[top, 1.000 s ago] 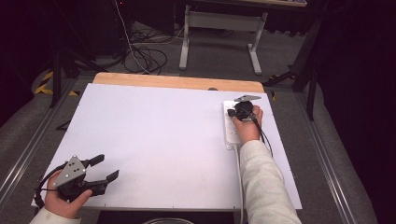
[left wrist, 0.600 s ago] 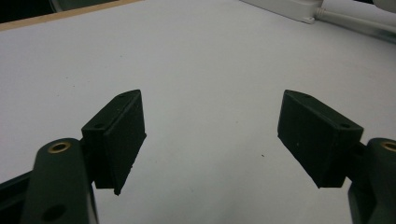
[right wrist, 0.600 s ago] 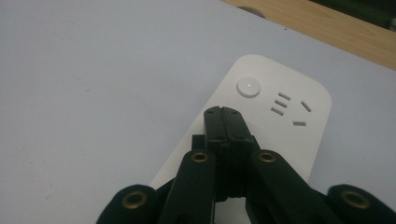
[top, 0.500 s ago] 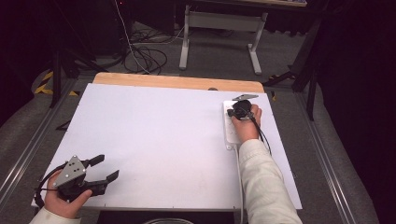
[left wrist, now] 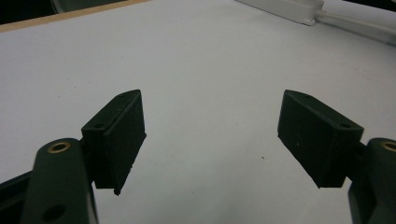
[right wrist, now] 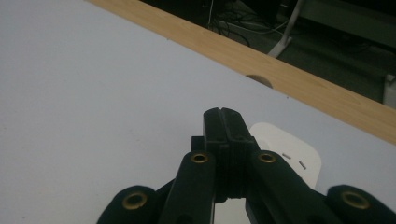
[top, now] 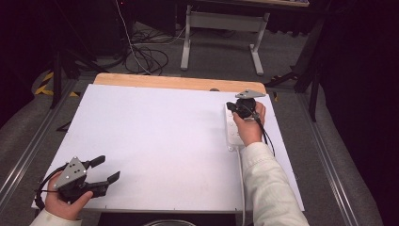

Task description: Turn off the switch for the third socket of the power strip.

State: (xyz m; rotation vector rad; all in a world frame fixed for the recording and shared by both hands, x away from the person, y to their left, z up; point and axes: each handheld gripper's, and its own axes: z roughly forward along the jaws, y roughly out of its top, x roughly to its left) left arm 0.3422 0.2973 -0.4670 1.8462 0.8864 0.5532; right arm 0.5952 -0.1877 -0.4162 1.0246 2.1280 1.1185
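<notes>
My right gripper (top: 231,106), jaws closed on nothing, hung just over the far end of the power strip (top: 234,133) (long axis running toward me); my left gripper (top: 106,170), open, stood well apart.

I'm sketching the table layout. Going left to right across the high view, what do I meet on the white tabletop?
Left gripper → bare white tabletop → white power strip → right gripper, in the hand over the strip.
</notes>
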